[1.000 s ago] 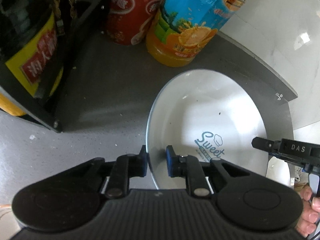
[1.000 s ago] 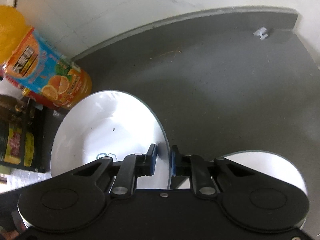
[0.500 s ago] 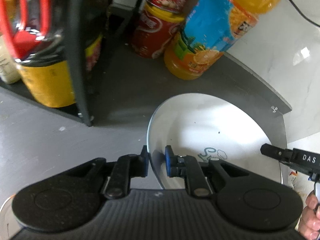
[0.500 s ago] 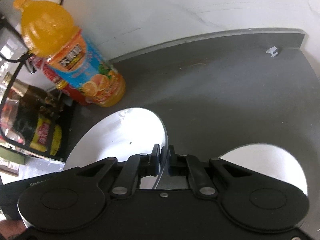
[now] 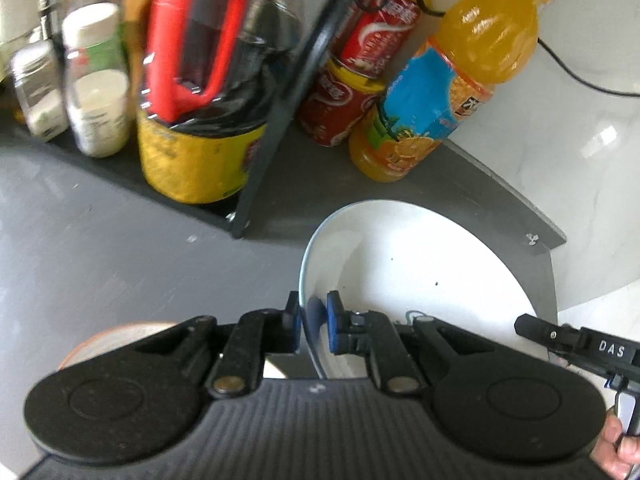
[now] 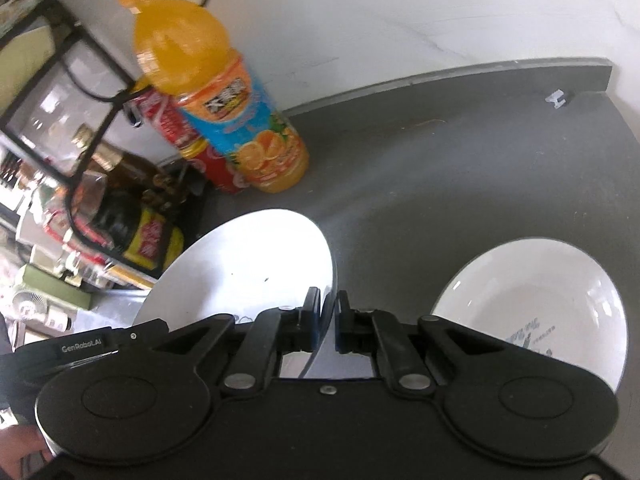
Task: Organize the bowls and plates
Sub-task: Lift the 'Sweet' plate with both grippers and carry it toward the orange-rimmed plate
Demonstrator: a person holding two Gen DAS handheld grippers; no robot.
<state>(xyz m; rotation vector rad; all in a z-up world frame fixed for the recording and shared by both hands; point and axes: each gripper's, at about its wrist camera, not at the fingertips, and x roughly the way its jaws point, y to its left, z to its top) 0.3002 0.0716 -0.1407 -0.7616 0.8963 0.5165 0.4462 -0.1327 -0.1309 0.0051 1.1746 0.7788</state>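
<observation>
Grey counter (image 6: 460, 184) under a white wall; upper left of both views holds a black wire rack (image 5: 276, 112) with jars and a dark jug, red cans (image 5: 352, 92), and an orange juice bottle (image 5: 436, 92) standing upright just beside the rack. Task item in hand: white plate (image 5: 420, 276), lower centre-right of the left view, lower centre-left of the right view. Both tongs are clamped on it: left gripper (image 5: 313, 326) pinches the near-left rim, blue pads either side of the edge, and right gripper (image 6: 329, 322) pinches the opposite rim the same way. Plate reads as tilted, with no contact with the counter visible, face up toward the left camera, printed logo partly hidden behind the left fingers. Round, so no real long axis; the useful line is the rim-to-rim one between the two grips, and the well opens upward. Handling guess: glazed ceramic, stiff, moderately heavy, slippery at the rim and brittle, so a chip or a drop is the risk if one clamp slips or the two hands twist against each other. Rim is the only sensible hold, and opposite-side pinches balance the weight; keep both hands moving together. Second white dish (image 6: 532, 312), with a blue print, sits flat on the counter at lower right of the right view, well apart from the held plate, a likely stacking target. Another round brownish item pokes out at lower left of the left view, too hidden to identify.
</observation>
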